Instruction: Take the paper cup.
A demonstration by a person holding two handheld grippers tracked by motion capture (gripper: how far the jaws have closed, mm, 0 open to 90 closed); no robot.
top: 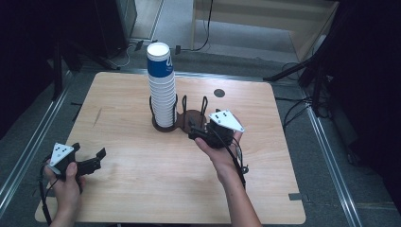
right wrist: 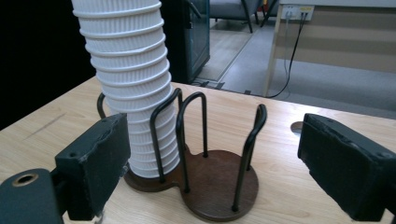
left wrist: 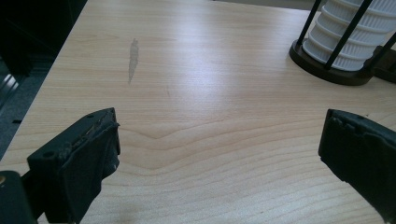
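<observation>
The cup holder [top: 182, 118], a dark two-ring stand with black wire uprights, sits near the middle of the wooden table [top: 142, 189]. Its left ring carries a tall, leaning stack of ribbed white paper cups [top: 161, 90]; the right ring holds nothing. The topmost cup has a blue band with white lettering I can't read from here.

My right gripper [top: 198, 132] is level, right beside the bare ring, jaws spread apart with the wire uprights in front of them and nothing between the pads. In my right gripper view the stack [right wrist: 133, 84] tilts off to the left. My left gripper [top: 94, 161] rests low near the table's left front edge, well apart from the holder, jaws wide and holding nothing.
</observation>
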